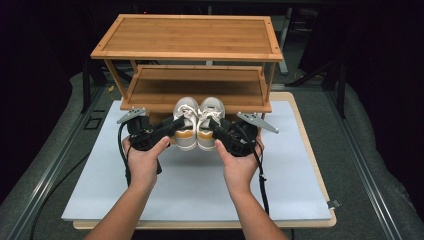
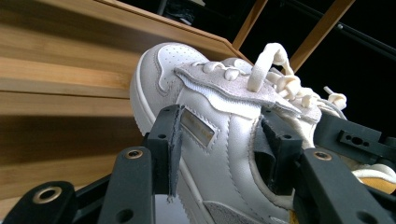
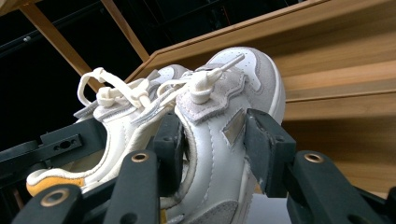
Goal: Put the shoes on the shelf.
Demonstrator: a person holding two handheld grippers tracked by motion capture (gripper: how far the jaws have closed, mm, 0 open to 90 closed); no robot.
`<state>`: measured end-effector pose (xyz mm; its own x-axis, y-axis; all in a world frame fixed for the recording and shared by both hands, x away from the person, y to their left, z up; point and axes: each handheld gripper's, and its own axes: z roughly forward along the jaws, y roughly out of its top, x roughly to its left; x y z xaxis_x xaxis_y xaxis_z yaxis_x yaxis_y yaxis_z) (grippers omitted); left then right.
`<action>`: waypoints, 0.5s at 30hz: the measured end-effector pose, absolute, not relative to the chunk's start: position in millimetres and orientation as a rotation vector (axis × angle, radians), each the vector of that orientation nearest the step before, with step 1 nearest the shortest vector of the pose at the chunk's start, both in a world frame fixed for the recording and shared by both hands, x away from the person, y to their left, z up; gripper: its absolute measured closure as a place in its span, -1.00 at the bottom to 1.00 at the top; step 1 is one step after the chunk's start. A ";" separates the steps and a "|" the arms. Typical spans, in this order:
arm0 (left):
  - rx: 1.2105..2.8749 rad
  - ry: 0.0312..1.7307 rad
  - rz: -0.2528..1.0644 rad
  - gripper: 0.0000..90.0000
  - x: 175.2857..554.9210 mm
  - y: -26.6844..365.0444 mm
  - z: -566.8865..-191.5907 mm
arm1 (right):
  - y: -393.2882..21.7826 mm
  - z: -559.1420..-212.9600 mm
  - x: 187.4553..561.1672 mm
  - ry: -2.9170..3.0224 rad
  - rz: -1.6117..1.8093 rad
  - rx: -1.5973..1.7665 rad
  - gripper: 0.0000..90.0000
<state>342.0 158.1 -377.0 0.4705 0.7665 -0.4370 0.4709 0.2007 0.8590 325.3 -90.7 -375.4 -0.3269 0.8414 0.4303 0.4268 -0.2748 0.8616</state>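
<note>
Both tools clamped, left tool on left sneaker, right tool on right sneaker, pair hovering at 6 o'clock of shelf, placing not yet done.

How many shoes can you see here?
2. The left shoe is clamped in the left gripper, the right shoe in the right gripper. They sit side by side, toes at the lower shelf of the wooden rack.
</note>
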 end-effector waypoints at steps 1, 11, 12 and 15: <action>1.441 1.162 0.291 0.23 342.3 157.9 -376.4 | -90.6 -374.6 325.9 1.629 1.624 1.557 0.30; 1.449 1.157 0.305 0.23 350.3 157.6 -369.0 | -88.8 -370.0 333.3 1.621 1.638 1.541 0.30; 1.449 1.157 0.305 0.23 351.3 157.2 -368.3 | -89.7 -368.7 333.2 1.635 1.615 1.554 0.30; 1.451 1.156 0.307 0.23 355.7 156.7 -367.1 | -89.9 -367.3 337.5 1.627 1.623 1.549 0.30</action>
